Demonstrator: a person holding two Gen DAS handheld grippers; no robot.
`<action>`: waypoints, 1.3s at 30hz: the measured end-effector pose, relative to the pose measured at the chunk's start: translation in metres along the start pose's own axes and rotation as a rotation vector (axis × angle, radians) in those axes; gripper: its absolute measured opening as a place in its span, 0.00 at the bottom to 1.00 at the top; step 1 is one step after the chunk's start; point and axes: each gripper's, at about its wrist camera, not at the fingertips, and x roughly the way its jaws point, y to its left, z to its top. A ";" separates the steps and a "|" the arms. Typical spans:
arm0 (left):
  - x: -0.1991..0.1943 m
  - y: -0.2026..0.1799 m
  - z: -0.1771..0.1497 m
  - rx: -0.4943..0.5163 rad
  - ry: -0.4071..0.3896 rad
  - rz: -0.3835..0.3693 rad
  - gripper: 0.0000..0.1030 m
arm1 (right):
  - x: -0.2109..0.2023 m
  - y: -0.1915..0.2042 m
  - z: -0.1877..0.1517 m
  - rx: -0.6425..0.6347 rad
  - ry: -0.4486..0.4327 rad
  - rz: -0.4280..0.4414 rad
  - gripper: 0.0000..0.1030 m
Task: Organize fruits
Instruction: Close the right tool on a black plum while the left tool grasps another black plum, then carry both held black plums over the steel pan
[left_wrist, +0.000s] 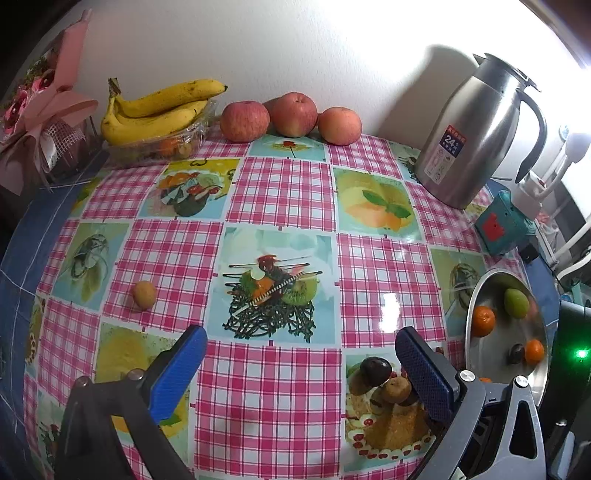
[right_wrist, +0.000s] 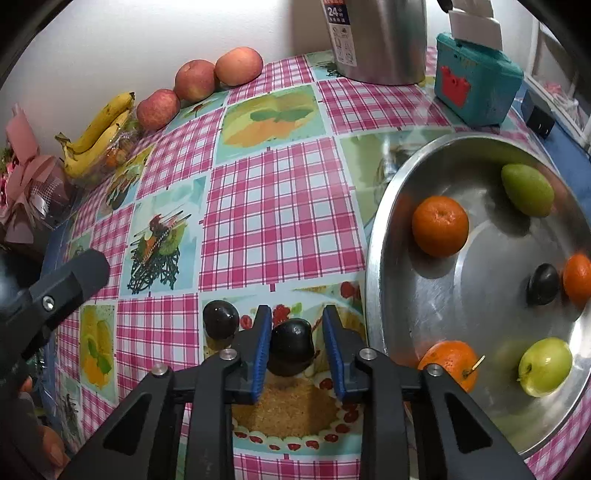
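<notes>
My right gripper (right_wrist: 297, 345) is open, its blue fingers on either side of a dark plum (right_wrist: 291, 345) on the table; the left pad touches it, the right stands apart. A second dark plum (right_wrist: 221, 319) lies just left of it. The steel plate (right_wrist: 373, 266) to the right holds oranges (right_wrist: 439, 226), green fruits (right_wrist: 527, 189) and a dark plum (right_wrist: 543, 283). My left gripper (left_wrist: 299, 360) is open and empty above the table. A small yellow-brown fruit (left_wrist: 144, 294) lies ahead to its left; a dark plum (left_wrist: 376, 370) and a brown fruit (left_wrist: 396, 389) lie beside its right finger.
Bananas (left_wrist: 159, 110) on a clear box and three apples (left_wrist: 299, 114) line the back wall. A steel jug (left_wrist: 476, 129) and a teal box (left_wrist: 504, 225) stand at the back right. A pink bouquet (left_wrist: 44, 110) is at the far left.
</notes>
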 end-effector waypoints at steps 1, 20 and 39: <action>0.000 0.000 0.000 -0.002 0.002 -0.002 1.00 | 0.000 0.000 0.000 0.004 0.000 0.007 0.24; 0.016 -0.004 -0.003 -0.059 0.052 -0.047 0.94 | -0.015 -0.006 0.003 0.037 -0.008 0.060 0.21; 0.052 -0.039 -0.015 -0.027 0.155 -0.098 0.63 | -0.046 -0.043 0.008 0.095 -0.054 0.084 0.21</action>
